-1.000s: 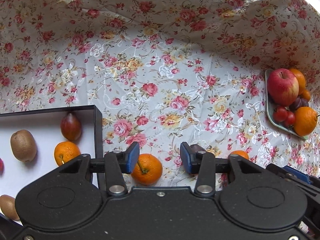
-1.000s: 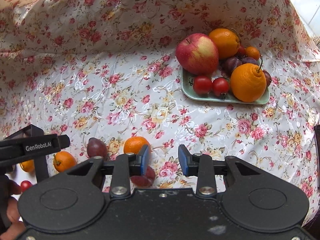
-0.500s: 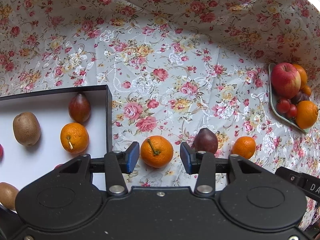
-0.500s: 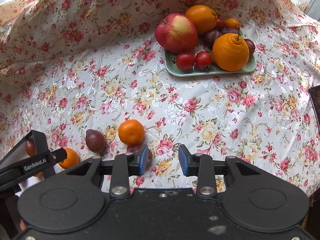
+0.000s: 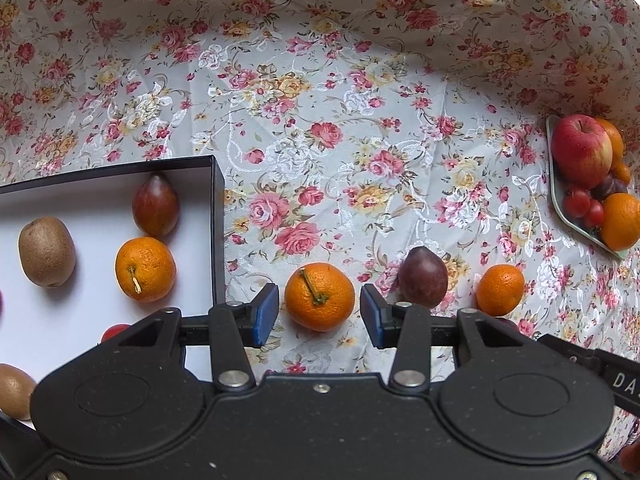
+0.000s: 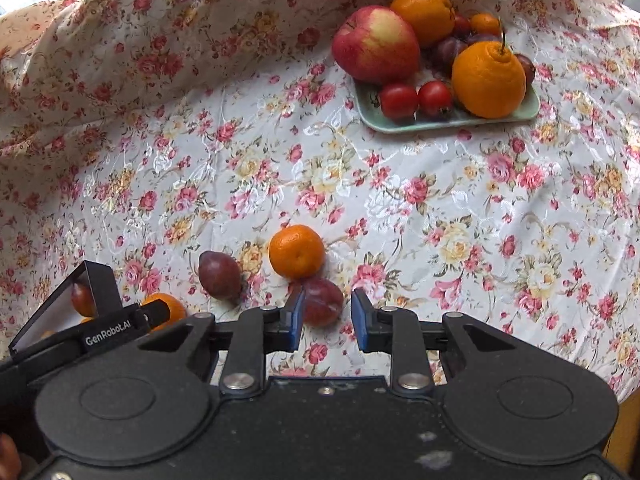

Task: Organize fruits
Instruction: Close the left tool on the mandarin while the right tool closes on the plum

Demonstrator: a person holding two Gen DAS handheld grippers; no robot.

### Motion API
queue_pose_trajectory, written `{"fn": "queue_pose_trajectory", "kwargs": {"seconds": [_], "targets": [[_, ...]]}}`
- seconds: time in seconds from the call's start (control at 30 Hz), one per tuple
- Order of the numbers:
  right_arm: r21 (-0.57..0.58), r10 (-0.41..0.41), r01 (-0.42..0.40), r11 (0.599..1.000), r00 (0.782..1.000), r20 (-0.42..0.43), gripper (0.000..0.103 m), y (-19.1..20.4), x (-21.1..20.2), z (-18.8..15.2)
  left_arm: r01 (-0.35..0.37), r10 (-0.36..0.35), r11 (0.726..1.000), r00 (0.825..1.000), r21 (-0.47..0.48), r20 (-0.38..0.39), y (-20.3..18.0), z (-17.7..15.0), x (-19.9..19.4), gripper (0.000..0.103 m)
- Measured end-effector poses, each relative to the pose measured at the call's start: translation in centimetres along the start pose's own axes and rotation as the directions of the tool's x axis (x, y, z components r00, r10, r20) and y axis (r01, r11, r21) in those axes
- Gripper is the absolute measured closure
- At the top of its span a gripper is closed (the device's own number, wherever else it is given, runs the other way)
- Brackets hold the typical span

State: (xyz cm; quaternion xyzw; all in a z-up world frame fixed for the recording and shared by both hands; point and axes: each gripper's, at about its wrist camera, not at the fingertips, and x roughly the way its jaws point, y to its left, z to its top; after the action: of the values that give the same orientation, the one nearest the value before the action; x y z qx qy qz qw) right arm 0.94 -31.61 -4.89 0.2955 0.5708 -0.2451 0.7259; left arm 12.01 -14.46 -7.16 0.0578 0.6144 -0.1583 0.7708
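My left gripper [image 5: 319,316] is open, its blue pads either side of a stemmed mandarin [image 5: 319,296] on the floral cloth, not touching it. Right of it lie a dark plum [image 5: 423,276] and a smaller mandarin [image 5: 500,289]. The black-rimmed white box [image 5: 214,216] at the left holds a plum [image 5: 155,205], a mandarin [image 5: 145,269] and kiwis [image 5: 47,251]. My right gripper [image 6: 327,325] is open above the cloth, a reddish plum [image 6: 322,301] just beyond its left pad. A mandarin [image 6: 296,251] and another plum [image 6: 220,275] lie behind it.
A pale green tray [image 6: 444,123] at the back right carries an apple [image 6: 375,49], oranges, cherry tomatoes and plums. The same tray [image 5: 557,196] shows at the right edge of the left wrist view. The left gripper's arm [image 6: 108,334] reaches in from the lower left.
Both grippers rose and pulled back, so more of the cloth and loose fruit shows. The stemmed mandarin now sits between the left pads. Both stayed open.
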Motion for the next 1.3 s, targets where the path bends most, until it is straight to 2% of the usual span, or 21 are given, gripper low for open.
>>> {"fn": "queue_pose_trajectory", "kwargs": {"seconds": [0.17, 0.37, 0.5, 0.67, 0.77, 0.9, 1.03, 1.3], "targets": [[0.029, 0.023, -0.021, 0.999, 0.996, -0.084, 0.076, -0.3, 1.7, -0.1, 0.005, -0.005, 1.0, 1.0, 0.0, -0.002, 0.0, 0.0, 0.1, 0.052], [0.007, 0.033, -0.032, 0.999, 0.996, -0.08, 0.076, 0.5, 2.4, -0.2, 0.008, -0.008, 1.0, 1.0, 0.014, -0.006, -0.4, 0.0, 0.4, 0.052], [0.038, 0.047, -0.044, 0.998, 0.996, -0.071, 0.076, 0.6, 3.0, -0.1, 0.003, -0.003, 1.0, 1.0, 0.02, -0.01, -0.6, 0.2, 0.6, 0.052], [0.019, -0.027, 0.027, 0.999, 1.0, 0.001, 0.074, 1.3, 3.5, 0.3, -0.003, 0.004, 1.0, 1.0, 0.022, -0.018, -0.7, 0.4, 1.1, 0.052], [0.026, -0.052, 0.052, 0.998, 0.999, 0.012, 0.07, 1.4, 4.1, 0.8, -0.01, 0.011, 1.0, 1.0, 0.021, -0.028, -0.8, 0.5, 1.5, 0.052], [0.033, -0.07, 0.07, 0.997, 0.997, -0.012, 0.065, 1.5, 5.0, 1.0, -0.018, 0.019, 0.999, 0.999, 0.032, -0.035, -0.9, 0.5, 1.9, 0.052], [0.056, -0.058, 0.064, 0.996, 0.993, -0.107, 0.064, 1.3, 6.7, 0.5, -0.017, 0.018, 1.0, 0.999, 0.027, -0.045, -0.8, 0.7, 2.3, 0.052], [0.0, -0.11, 0.11, 0.994, 0.993, -0.051, 0.063, 2.5, 7.2, -0.8, -0.009, 0.009, 1.0, 0.998, 0.004, -0.066, -0.6, 0.8, 3.0, 0.052]]}}
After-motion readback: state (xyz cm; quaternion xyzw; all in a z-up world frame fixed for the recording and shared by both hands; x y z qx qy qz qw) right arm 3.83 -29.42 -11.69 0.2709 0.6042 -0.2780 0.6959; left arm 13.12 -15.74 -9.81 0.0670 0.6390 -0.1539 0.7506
